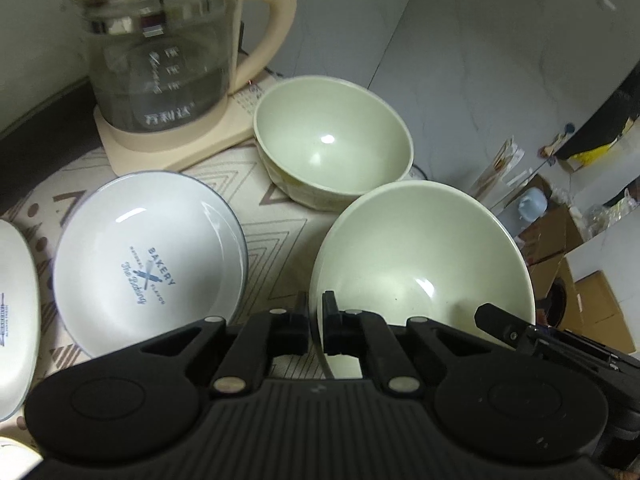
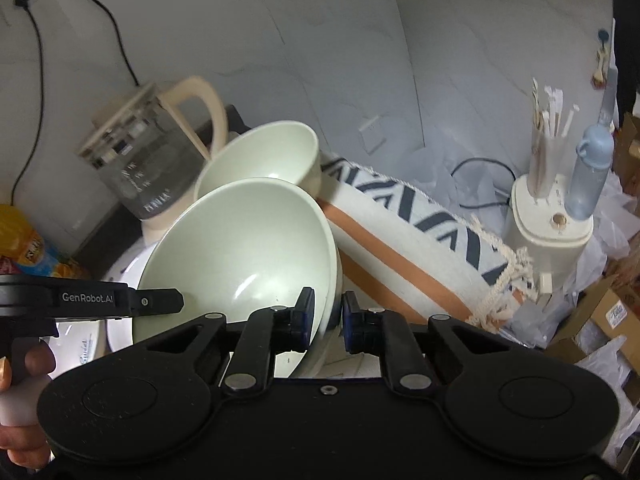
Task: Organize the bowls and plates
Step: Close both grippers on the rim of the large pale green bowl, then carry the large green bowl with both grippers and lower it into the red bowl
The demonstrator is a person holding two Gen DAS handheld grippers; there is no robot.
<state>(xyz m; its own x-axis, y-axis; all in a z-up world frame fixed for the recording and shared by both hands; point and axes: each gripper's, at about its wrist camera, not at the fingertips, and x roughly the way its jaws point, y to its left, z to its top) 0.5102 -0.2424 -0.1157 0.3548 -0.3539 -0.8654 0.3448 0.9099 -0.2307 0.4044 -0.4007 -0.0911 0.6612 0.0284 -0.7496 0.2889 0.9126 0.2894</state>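
A pale green bowl (image 1: 420,264) (image 2: 240,248) is held tilted between both grippers. My left gripper (image 1: 318,320) is shut on its near rim, one finger inside and one outside. My right gripper (image 2: 328,316) is shut on the opposite rim; its finger (image 1: 500,320) shows at the bowl's right edge. A second green bowl (image 1: 332,140) (image 2: 260,152) sits just behind, beside the kettle. A white "Bakery" plate (image 1: 148,256) (image 2: 120,320) lies to the left on the patterned mat (image 1: 276,216). Another white dish (image 1: 16,300) is cut off at the far left.
A glass kettle (image 1: 160,52) (image 2: 140,160) on a beige base stands at the back left. A rolled striped cloth (image 2: 420,232), a white appliance (image 2: 548,224) with a blue bottle (image 2: 592,168), and cardboard boxes (image 1: 600,304) lie to the right. A hand (image 2: 24,368) holds the left gripper.
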